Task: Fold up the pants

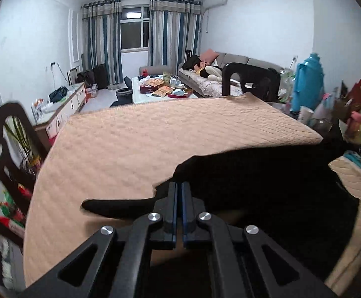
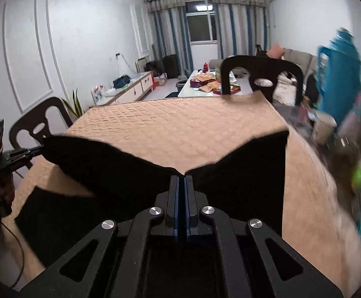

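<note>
Black pants (image 2: 101, 166) are held lifted above a counter (image 1: 135, 144) covered by a peach quilted pad, gripped along one edge at two places. The left gripper (image 1: 179, 186) has its fingers clenched on a fold of the dark cloth, which spreads away to its right and trails a narrow strip to its left across the pad. The right gripper (image 2: 181, 180) likewise has its fingers pinched tight on the cloth's edge, which dips at that point; from there the fabric stretches left to the left gripper, seen at the far left of the right wrist view, and right toward the counter's side edge. A lower part of the pants lies on the pad beneath. Dark chairs (image 2: 260, 74) stand at the counter's far and left sides, with a sofa (image 1: 235, 67) and striped curtains (image 1: 173, 29) beyond.
</note>
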A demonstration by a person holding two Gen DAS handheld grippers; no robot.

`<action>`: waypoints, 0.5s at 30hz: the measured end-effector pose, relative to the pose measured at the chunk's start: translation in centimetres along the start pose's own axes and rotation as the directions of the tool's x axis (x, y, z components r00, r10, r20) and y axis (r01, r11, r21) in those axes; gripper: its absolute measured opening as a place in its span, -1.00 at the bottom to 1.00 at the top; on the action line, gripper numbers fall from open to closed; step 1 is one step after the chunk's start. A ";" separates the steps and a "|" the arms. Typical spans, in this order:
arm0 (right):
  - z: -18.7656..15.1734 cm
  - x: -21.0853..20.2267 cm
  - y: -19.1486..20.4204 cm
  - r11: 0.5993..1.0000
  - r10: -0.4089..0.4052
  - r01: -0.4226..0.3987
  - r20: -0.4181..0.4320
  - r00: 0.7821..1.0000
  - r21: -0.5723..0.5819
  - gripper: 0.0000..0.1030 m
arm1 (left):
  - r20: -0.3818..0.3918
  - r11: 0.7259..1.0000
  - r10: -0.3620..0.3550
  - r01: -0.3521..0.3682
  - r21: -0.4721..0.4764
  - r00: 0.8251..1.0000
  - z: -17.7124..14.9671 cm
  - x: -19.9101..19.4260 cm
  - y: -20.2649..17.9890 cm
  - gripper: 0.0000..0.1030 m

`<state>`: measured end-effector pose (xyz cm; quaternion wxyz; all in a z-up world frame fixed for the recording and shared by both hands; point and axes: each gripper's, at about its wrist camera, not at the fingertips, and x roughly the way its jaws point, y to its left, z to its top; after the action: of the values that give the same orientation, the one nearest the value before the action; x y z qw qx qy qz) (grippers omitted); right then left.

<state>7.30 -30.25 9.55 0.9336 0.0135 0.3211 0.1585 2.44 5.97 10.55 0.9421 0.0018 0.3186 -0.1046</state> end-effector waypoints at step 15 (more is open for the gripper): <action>-13.8 -2.4 -1.9 0.952 0.095 -0.040 -0.170 0.981 0.304 -0.89 | -0.164 0.979 -0.089 0.056 -0.194 0.982 -10.9 -2.5 -0.5 -0.90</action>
<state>-2.22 -33.86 -0.23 0.8814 0.1511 0.4249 0.1406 -6.18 6.74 3.40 0.9025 -0.0902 0.4071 -0.1079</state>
